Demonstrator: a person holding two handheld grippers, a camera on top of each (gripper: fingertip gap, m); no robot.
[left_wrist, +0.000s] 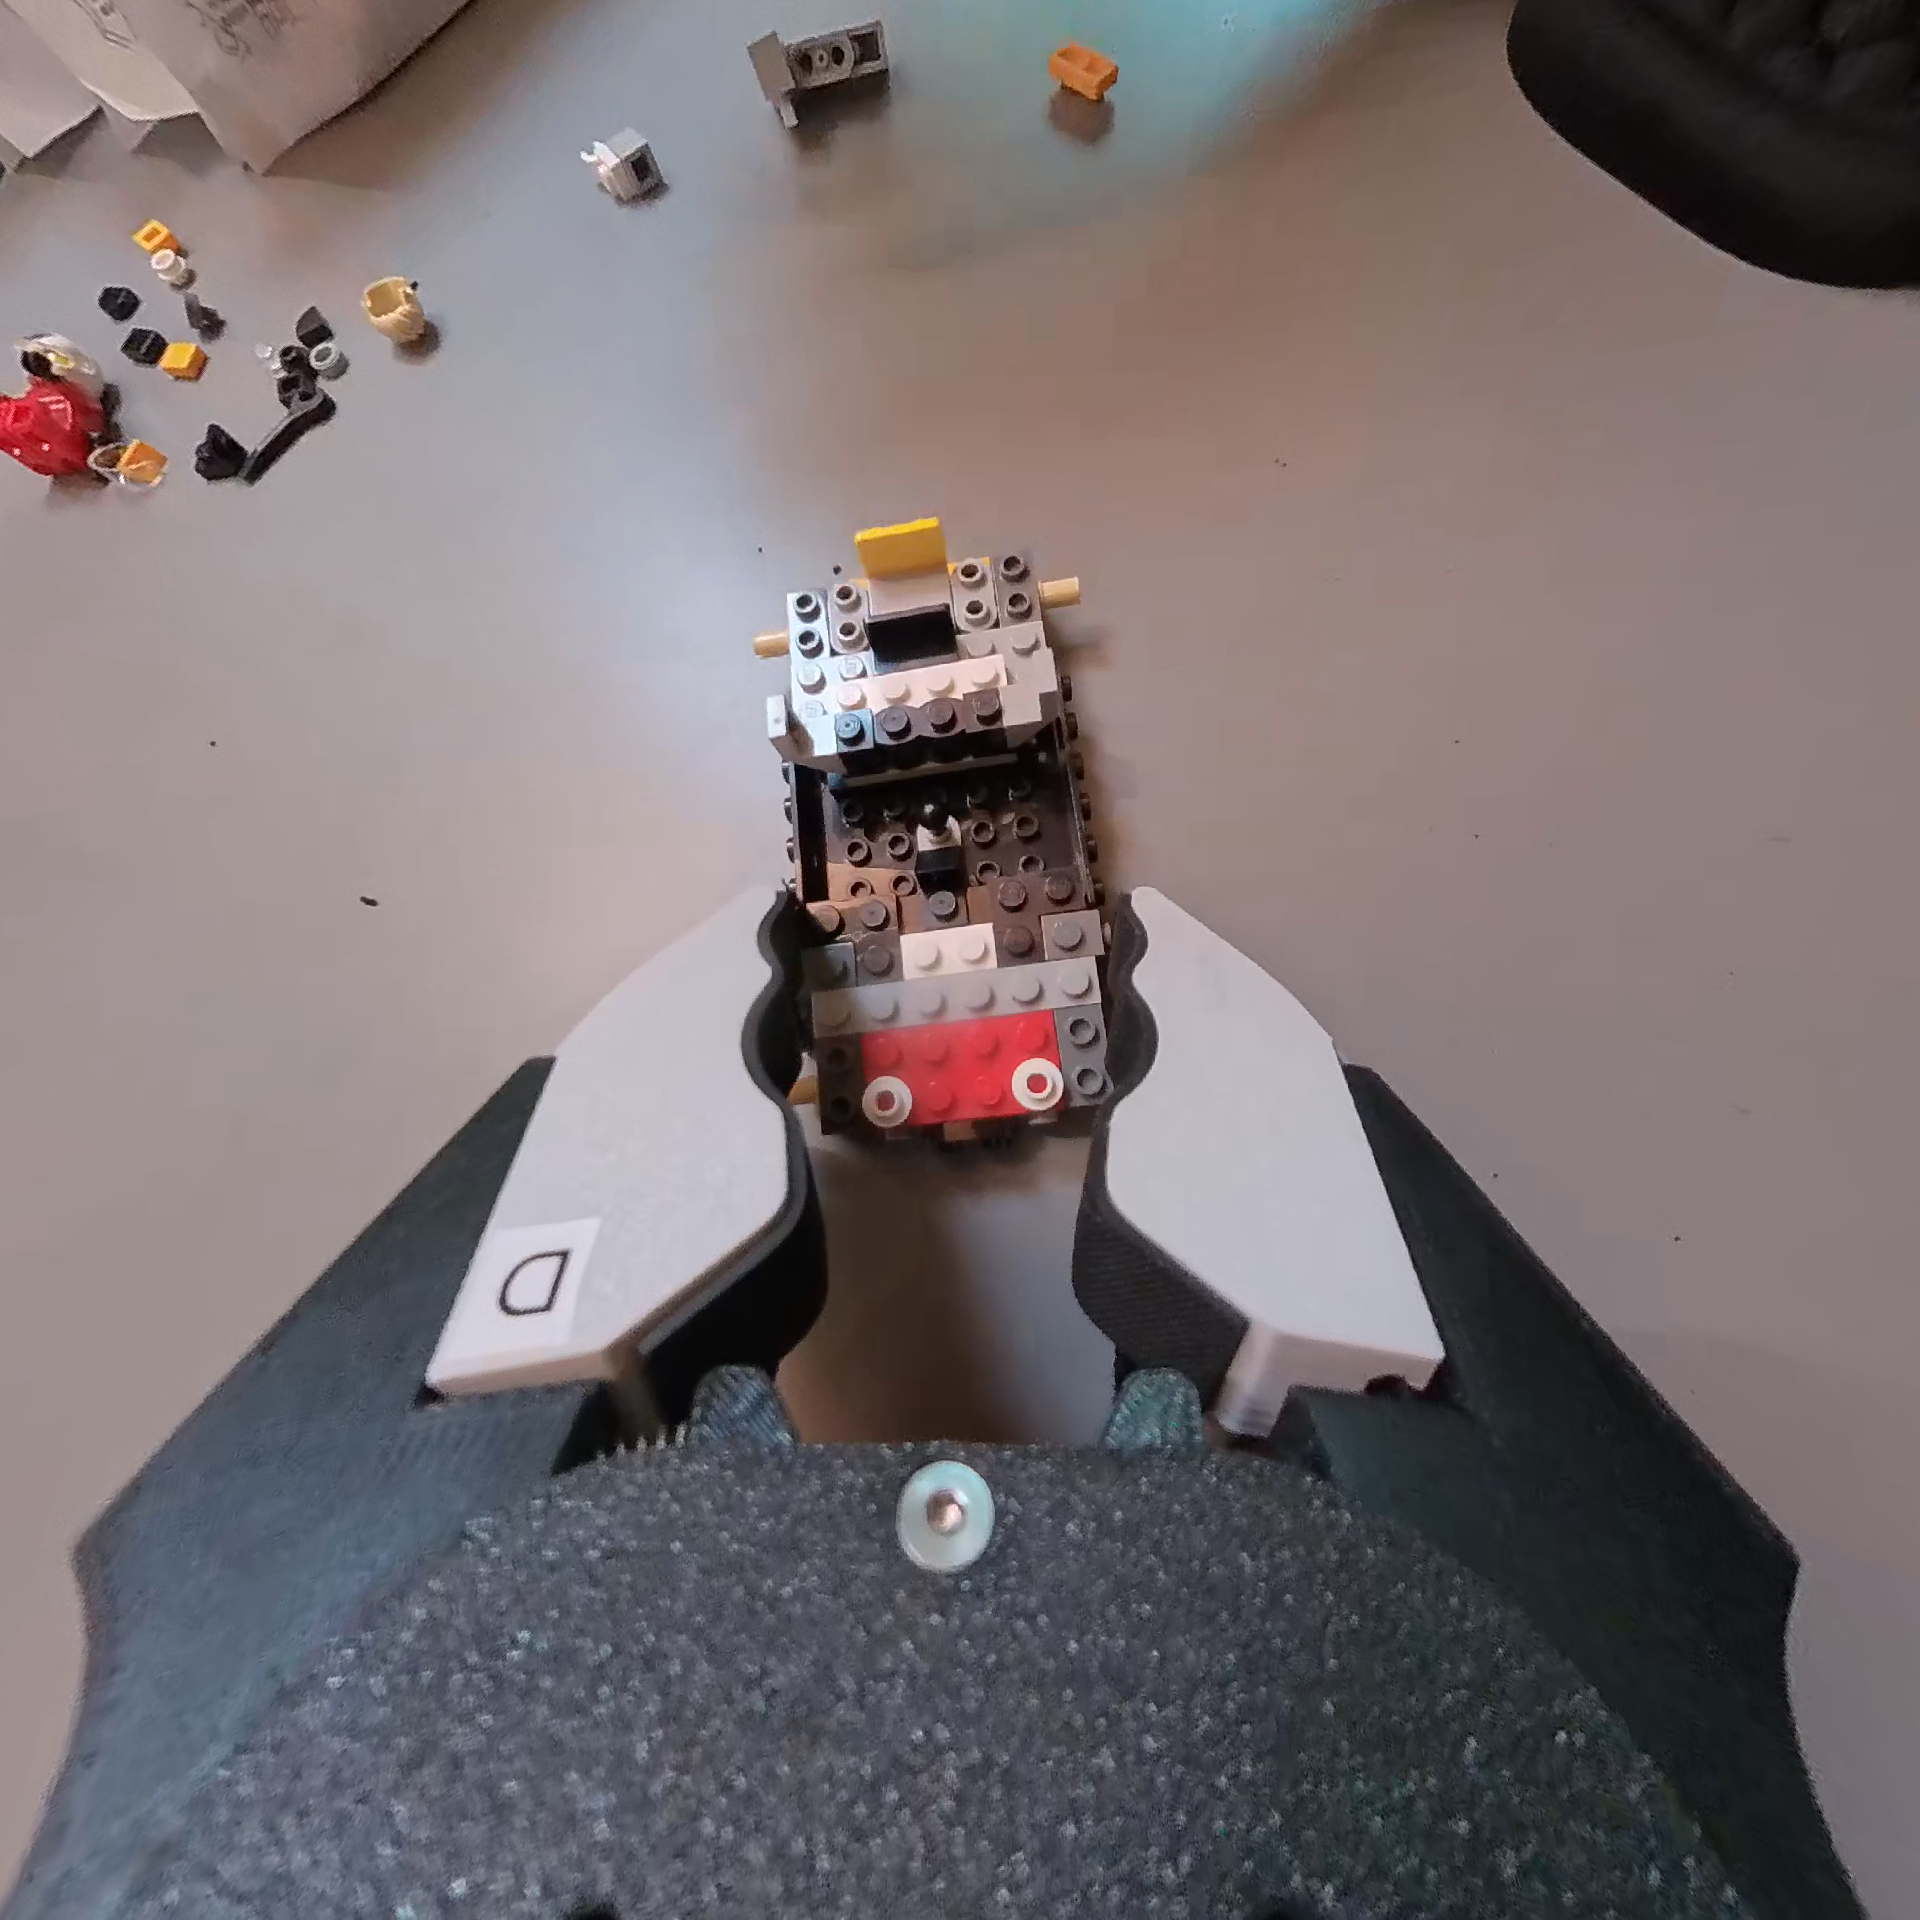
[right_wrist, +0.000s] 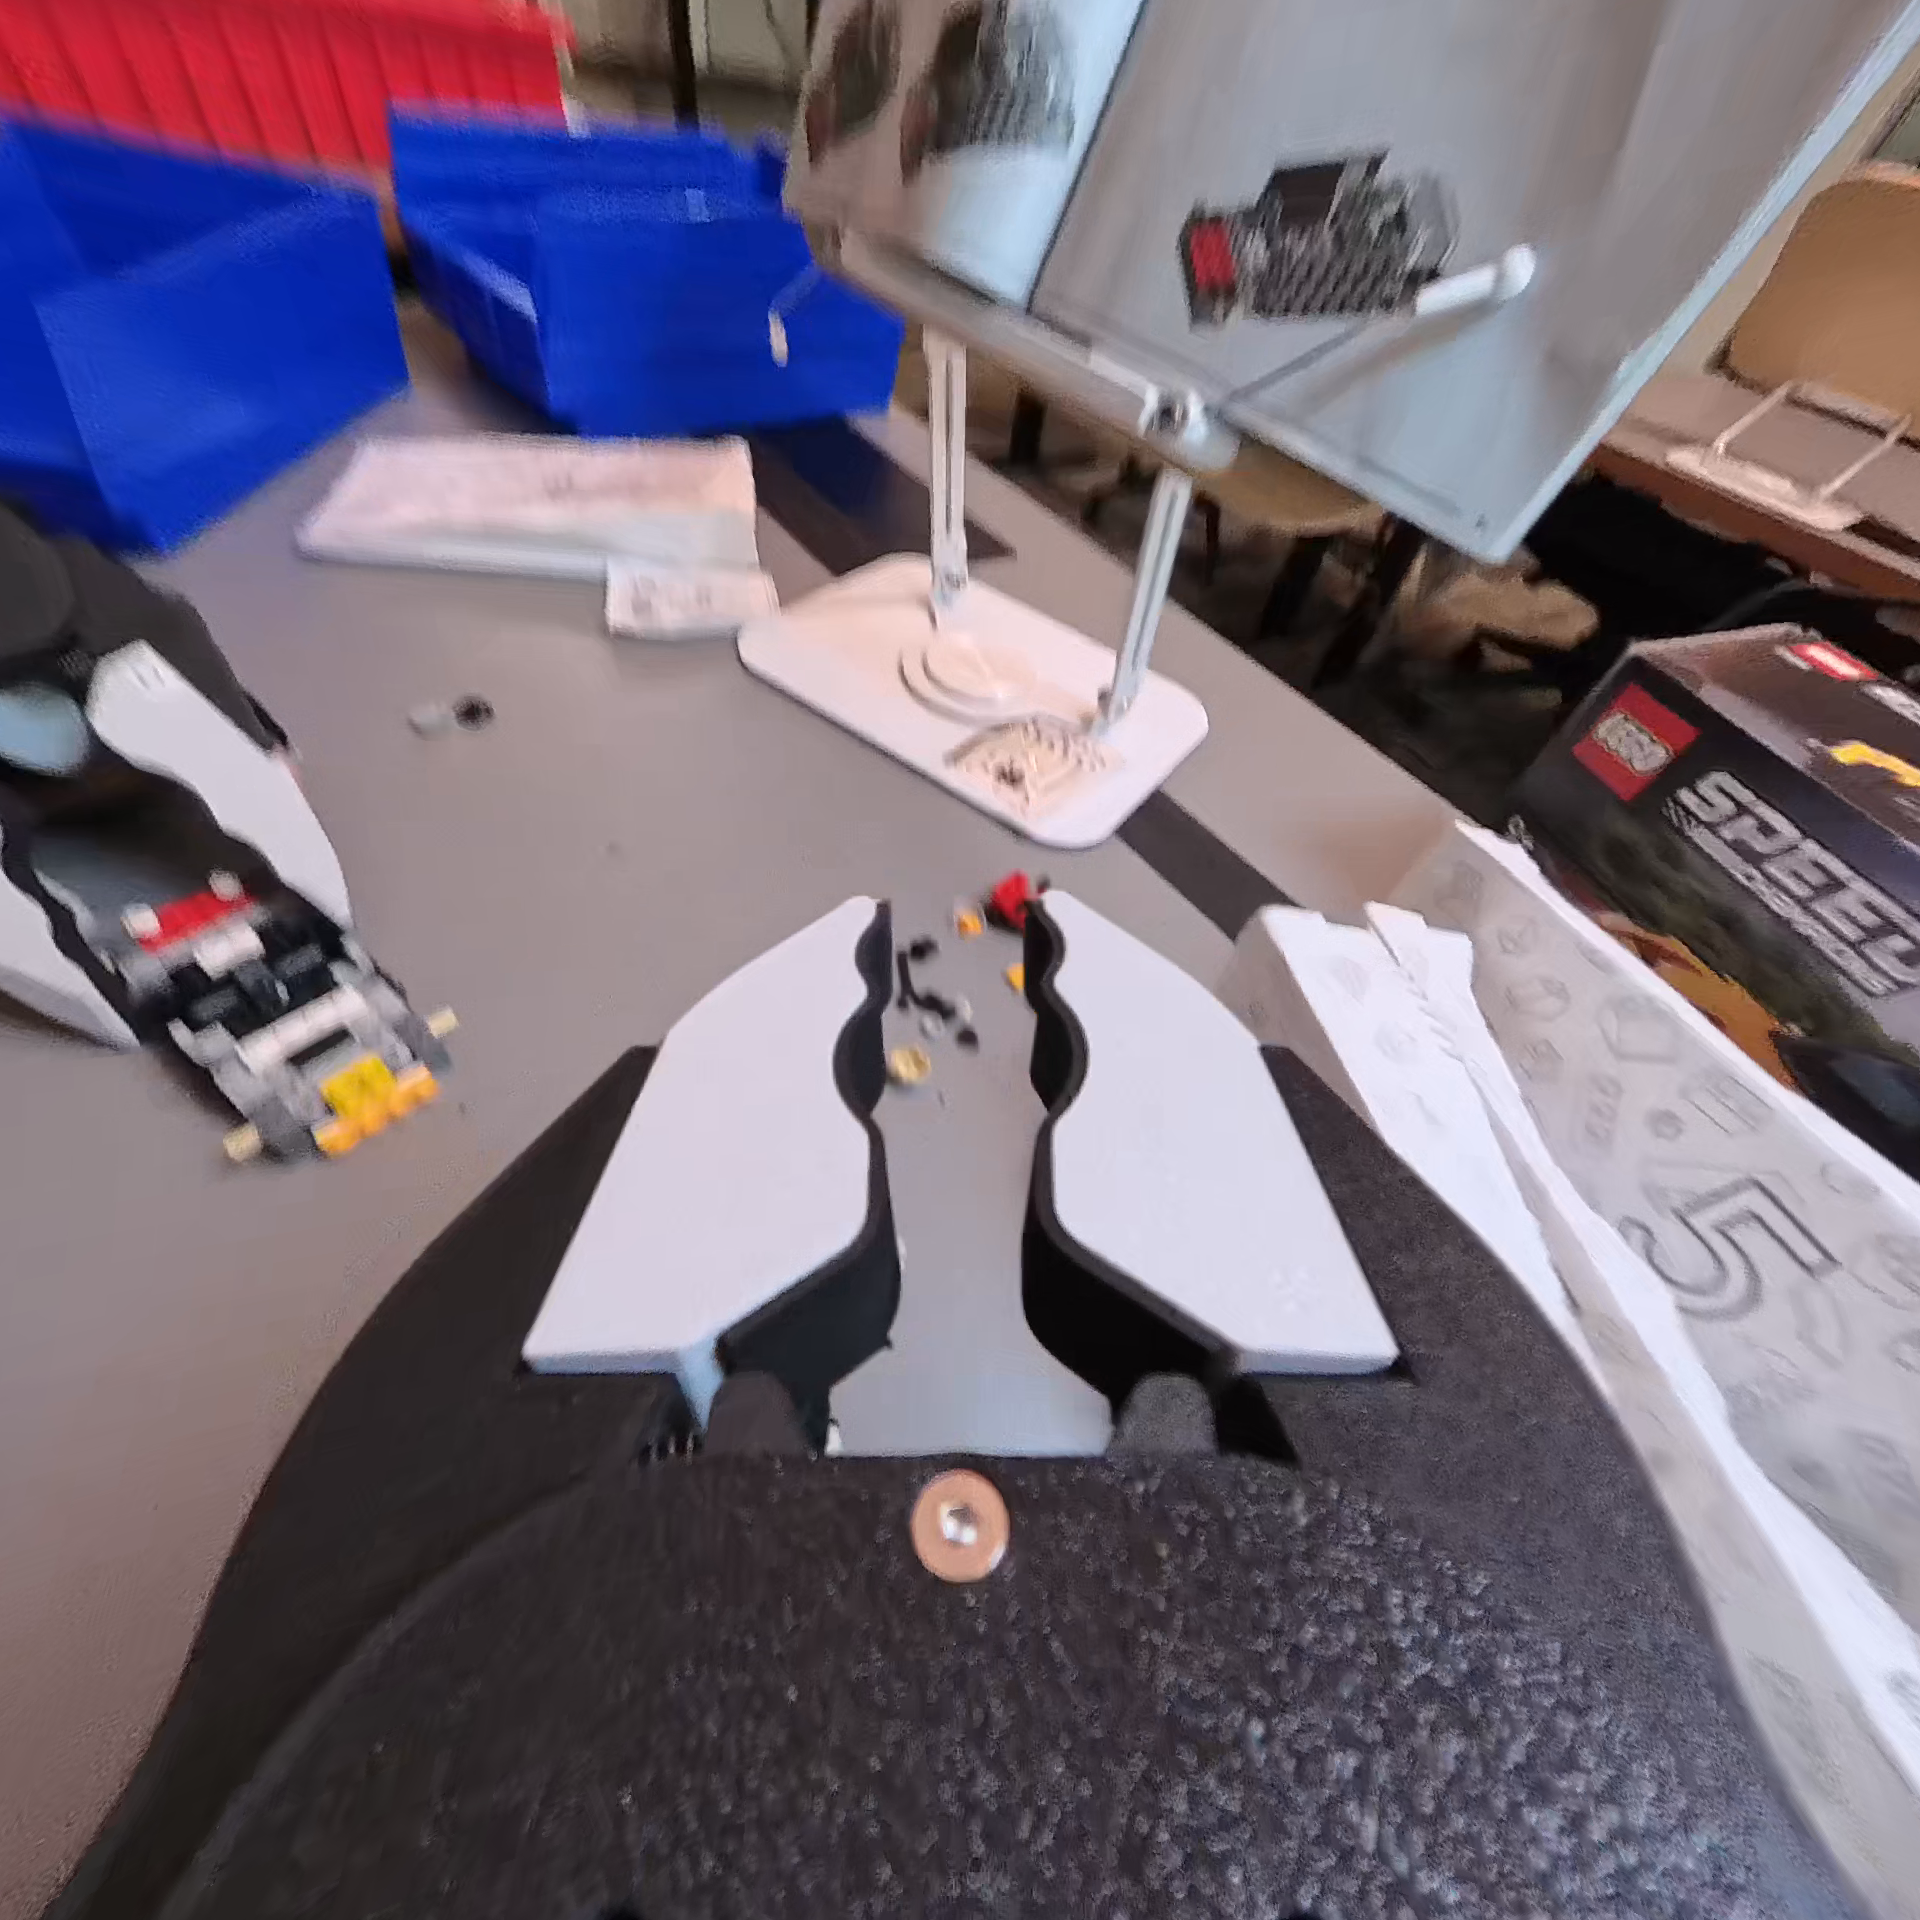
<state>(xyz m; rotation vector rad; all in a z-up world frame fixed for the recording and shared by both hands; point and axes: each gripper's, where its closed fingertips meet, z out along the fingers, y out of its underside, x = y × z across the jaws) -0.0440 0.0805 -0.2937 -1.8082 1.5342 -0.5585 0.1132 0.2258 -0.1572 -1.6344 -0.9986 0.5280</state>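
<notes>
Left tool (left_wrist: 951, 997) clamped on brick car (left_wrist: 935, 831), right tool (right_wrist: 961, 997) apart over loose pieces (right_wrist: 935, 1008), paper bags (right_wrist: 1558, 1143) beside.

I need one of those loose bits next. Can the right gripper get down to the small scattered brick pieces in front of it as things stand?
Probably yes. The right gripper is open with nothing between its fingers, and the scattered small pieces lie on bare table straight ahead. The paper bags sit off to its right, not across the path.

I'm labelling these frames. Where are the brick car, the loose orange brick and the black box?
brick car (left_wrist: 940, 883), left wrist view, on its dark studded middle.
orange brick (left_wrist: 1083, 69), left wrist view, on its top.
black box (right_wrist: 1745, 821), right wrist view, on its printed side.
</notes>
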